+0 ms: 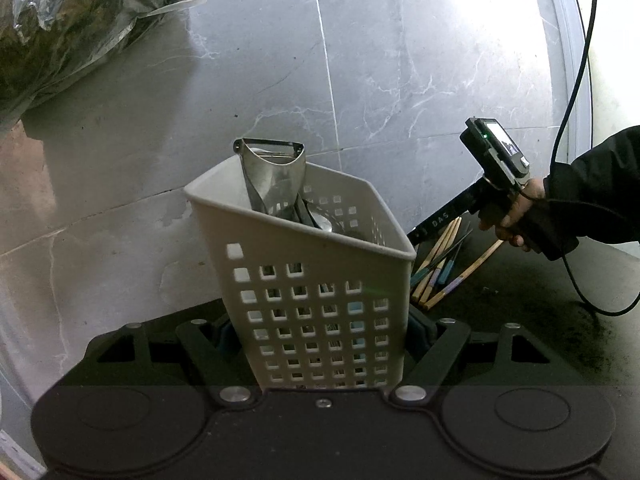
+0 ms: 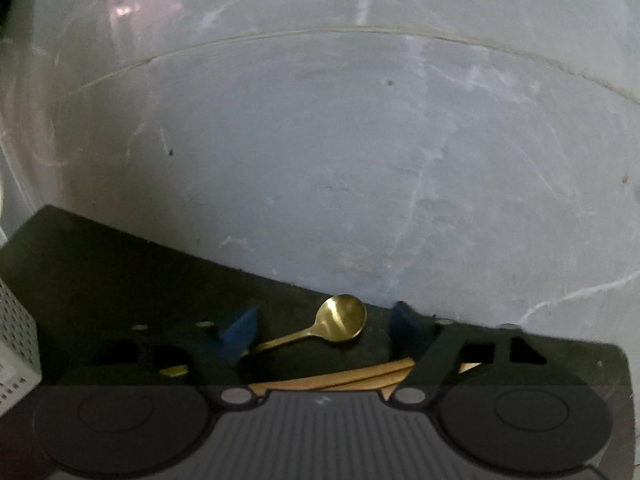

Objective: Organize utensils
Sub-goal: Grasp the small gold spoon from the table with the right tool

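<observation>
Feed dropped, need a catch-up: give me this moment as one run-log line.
left hand-held gripper: shut on white basket | right hand-held gripper: open over gold spoon | chopsticks: on mat beside basket

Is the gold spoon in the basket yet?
Out. The spoon lies on the dark mat between the open right claw's fingers, untouched.

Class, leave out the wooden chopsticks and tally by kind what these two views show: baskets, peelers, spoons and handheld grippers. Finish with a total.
White perforated plastic basket: 1
Metal wide-headed peeler standing in it: 1
Small gold metal spoon: 1
Black handheld grippers: 2 (left gripper, right gripper)
Total: 5
</observation>
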A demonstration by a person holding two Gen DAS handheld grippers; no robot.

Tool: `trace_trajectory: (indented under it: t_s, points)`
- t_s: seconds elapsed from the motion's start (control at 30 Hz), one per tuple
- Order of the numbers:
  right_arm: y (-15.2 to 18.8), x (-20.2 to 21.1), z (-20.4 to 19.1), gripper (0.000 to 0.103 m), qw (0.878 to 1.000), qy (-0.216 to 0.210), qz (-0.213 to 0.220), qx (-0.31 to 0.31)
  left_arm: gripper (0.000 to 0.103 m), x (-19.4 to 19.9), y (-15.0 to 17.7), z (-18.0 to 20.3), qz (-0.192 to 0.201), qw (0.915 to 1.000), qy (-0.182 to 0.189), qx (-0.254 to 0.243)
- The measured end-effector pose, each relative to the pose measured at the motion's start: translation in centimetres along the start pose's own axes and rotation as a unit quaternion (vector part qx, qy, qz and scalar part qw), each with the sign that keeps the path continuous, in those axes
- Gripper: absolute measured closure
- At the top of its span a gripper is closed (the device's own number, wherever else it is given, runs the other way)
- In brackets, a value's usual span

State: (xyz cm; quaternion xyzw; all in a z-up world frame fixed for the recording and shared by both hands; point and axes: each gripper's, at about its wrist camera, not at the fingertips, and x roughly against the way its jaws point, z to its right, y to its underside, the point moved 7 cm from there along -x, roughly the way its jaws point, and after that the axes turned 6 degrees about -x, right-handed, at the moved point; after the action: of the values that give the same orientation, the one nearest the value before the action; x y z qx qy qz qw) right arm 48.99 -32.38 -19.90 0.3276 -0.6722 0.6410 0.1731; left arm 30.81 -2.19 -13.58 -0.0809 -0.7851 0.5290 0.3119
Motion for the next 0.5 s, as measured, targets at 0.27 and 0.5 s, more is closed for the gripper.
trace_trajectory:
  t_s: [0.27,0.5]
  points:
    - [0.3,0.7,-0.5,0.075,1.0,0.011,0.011,-0.019,0.024,0.0,0.0,0.0,0.001,1.0,0.0,0.0]
    - [0.3,1.9,0.1,0.1,0.998,0.017,0.035,-0.045,0.024,0.0,0.0,0.0,0.002,1.0,0.001,0.0]
